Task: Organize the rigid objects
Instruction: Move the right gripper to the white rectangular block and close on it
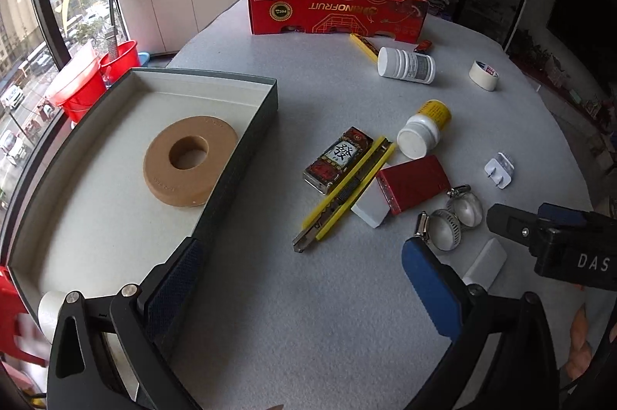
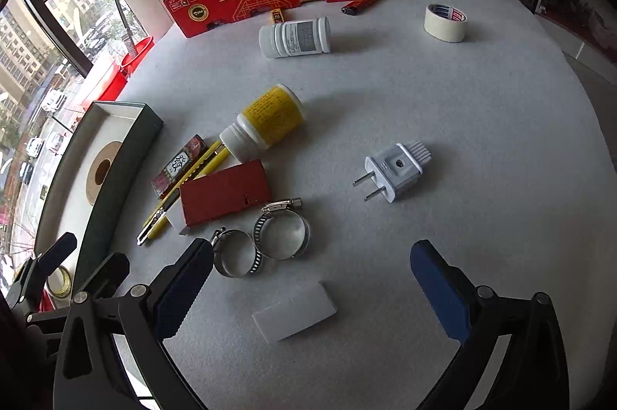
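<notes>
Hovering my right gripper (image 2: 312, 290), spread empty, over the white block (image 2: 295, 311) lying flat on the tabletop (image 2: 462, 120) between its fingers, long axis left-right; left gripper (image 1: 300, 286) also spread, farther.

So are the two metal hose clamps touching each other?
Touching. In the right wrist view the left hose clamp and the right hose clamp meet, their bands overlapping with no table showing between them. The left wrist view agrees.

hose clamps (image 2: 262, 240): shiny metal | table (image 2: 462, 140): matt grey felt | plug (image 2: 393, 171): smooth plastic
</notes>
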Action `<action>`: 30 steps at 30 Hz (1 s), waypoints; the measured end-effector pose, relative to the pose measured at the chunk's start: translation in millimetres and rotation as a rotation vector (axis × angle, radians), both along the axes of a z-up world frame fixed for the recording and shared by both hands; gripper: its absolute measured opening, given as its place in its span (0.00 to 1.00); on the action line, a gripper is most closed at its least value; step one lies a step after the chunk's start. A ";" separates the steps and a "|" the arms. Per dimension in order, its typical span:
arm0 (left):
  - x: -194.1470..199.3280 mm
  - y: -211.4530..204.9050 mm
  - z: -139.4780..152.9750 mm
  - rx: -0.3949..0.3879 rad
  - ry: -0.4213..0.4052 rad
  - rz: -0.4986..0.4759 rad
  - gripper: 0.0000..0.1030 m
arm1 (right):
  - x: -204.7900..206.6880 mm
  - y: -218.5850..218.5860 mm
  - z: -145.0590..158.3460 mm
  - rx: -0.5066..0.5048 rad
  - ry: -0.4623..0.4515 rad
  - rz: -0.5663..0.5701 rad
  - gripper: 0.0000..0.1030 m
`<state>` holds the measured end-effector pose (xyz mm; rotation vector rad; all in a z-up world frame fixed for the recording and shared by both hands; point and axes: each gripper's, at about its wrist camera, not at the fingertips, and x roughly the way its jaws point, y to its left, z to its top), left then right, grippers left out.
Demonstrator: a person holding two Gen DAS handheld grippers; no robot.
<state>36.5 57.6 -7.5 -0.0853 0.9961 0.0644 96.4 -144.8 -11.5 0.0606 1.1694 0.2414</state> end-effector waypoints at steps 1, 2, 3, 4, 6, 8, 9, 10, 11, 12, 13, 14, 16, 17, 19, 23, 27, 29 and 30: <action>0.2 -4.8 -0.9 -0.011 0.004 -0.015 1.00 | -3.1 -6.0 -1.9 -0.013 -0.004 -0.013 1.00; 0.0 -9.8 -1.4 -0.016 0.005 -0.030 1.00 | -6.6 -11.1 -4.1 -0.026 -0.007 -0.022 1.00; -0.7 -14.3 -2.2 -0.010 0.007 -0.040 1.00 | -9.9 -15.8 -6.5 -0.041 -0.008 -0.030 1.00; -2.6 -18.7 -3.8 0.008 0.010 -0.043 1.00 | -13.2 -19.9 -9.0 -0.054 -0.006 -0.032 1.00; -4.2 -21.3 -6.6 0.039 0.014 -0.027 1.00 | -19.3 -26.4 -15.2 -0.070 0.001 -0.029 1.00; -5.4 -15.5 -8.0 0.023 0.016 -0.002 1.00 | -24.6 -29.5 -18.3 -0.068 -0.004 -0.021 1.00; -4.9 -11.5 -9.1 0.004 0.022 0.010 1.00 | -26.5 -28.8 -18.6 -0.056 -0.012 -0.012 1.00; -4.9 -7.6 -10.0 -0.015 0.030 0.021 1.00 | -29.4 -27.3 -18.5 -0.038 -0.021 0.007 1.00; -5.6 -3.2 -10.9 -0.034 0.038 0.032 1.00 | -33.3 -25.0 -18.7 -0.021 -0.030 0.033 1.00; -5.7 0.1 -11.5 -0.048 0.044 0.042 1.00 | -35.5 -20.8 -19.4 -0.009 -0.036 0.067 1.00; -6.4 2.9 -11.6 -0.059 0.048 0.052 1.00 | -38.3 -16.2 -20.4 -0.007 -0.045 0.103 1.00; -7.5 4.8 -11.6 -0.070 0.050 0.058 1.00 | -40.7 -11.1 -21.2 -0.014 -0.055 0.136 1.00; -9.1 6.1 -11.7 -0.082 0.051 0.064 1.00 | -45.0 -0.5 -22.5 -0.034 -0.084 0.199 1.00; -9.9 6.0 -11.8 -0.081 0.053 0.065 1.00 | -47.1 4.1 -22.9 -0.047 -0.099 0.223 1.00; -9.2 3.2 -12.6 -0.074 0.058 0.060 1.00 | -50.2 12.6 -23.9 -0.067 -0.125 0.274 1.00; -6.3 -3.0 -11.3 -0.061 0.057 0.042 1.00 | -51.0 30.3 -30.4 -0.116 -0.150 0.361 1.00; 0.5 -8.0 -7.4 -0.056 0.049 0.028 1.00 | -52.9 37.4 -31.7 -0.138 -0.164 0.386 0.98; 4.7 -11.4 -5.6 -0.050 0.046 0.021 1.00 | -53.3 35.9 -30.7 -0.130 -0.162 0.381 0.90; 7.5 -13.5 -4.5 -0.047 0.045 0.018 1.00 | -54.0 35.5 -30.0 -0.128 -0.164 0.386 0.87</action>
